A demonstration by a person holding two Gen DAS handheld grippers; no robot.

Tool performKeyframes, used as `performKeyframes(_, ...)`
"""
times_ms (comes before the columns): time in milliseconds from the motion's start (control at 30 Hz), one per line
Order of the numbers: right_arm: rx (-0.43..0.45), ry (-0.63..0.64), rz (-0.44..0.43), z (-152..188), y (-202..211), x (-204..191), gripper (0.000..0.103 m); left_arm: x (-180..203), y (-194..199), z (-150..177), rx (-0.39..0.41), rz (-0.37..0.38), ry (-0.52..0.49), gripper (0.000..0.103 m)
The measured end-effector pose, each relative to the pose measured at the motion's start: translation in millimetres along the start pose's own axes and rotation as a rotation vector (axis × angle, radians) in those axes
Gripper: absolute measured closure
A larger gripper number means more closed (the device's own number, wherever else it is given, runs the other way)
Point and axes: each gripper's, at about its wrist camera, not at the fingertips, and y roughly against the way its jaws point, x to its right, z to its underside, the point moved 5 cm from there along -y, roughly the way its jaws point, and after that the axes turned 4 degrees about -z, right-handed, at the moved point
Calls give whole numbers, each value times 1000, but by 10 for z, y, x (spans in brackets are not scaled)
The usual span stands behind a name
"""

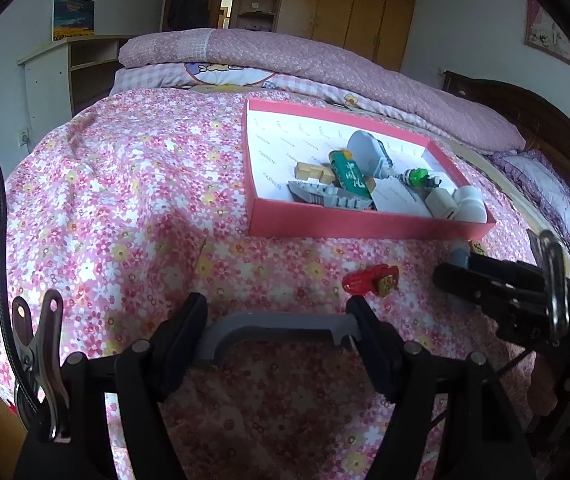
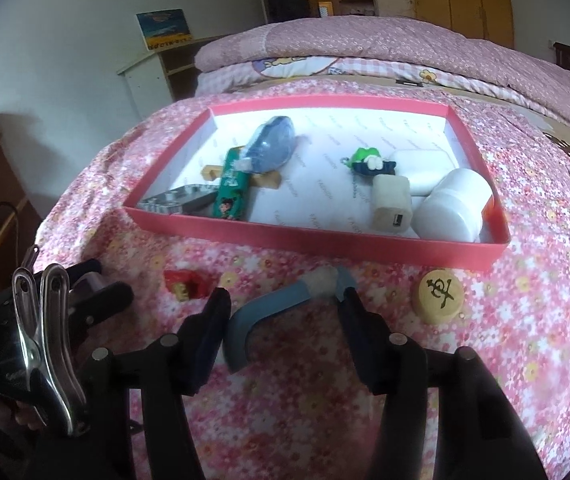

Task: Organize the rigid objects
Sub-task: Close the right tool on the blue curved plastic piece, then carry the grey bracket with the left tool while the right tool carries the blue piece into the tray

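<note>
Lying on the flowered bed (image 2: 525, 320), a blue curved piece (image 2: 253, 320) sits pinched between the right gripper (image 2: 285, 320) fingers. The left gripper (image 1: 277, 336) fingers clamp a grey curved piece (image 1: 269, 330). Near the pink tray (image 2: 325, 246) lie one red clip (image 2: 187, 283) and one round wooden chess piece (image 2: 438, 295); the tray holds about eight small things.

Home bedroom, bed (image 1: 125, 200) with pink floral sheet, folded quilt (image 1: 285, 56), wooden wardrobe (image 1: 357, 4), bookshelf (image 1: 77, 68), wall picture (image 1: 551, 32)
</note>
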Motion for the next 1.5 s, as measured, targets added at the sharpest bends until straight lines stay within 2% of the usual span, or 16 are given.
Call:
performKeyframes(800,64,-39,-62,-12,400,80,46,223,239,-289,53,-21,-21,27)
performKeyframes(1133,85,-48,-65,-143,458,206,46,322,182,-464,54,-36,-28,27)
performKeyframes(1500,89,-67,-58,-362,442,414,46,457,-15,-848,68,-33,-39,27)
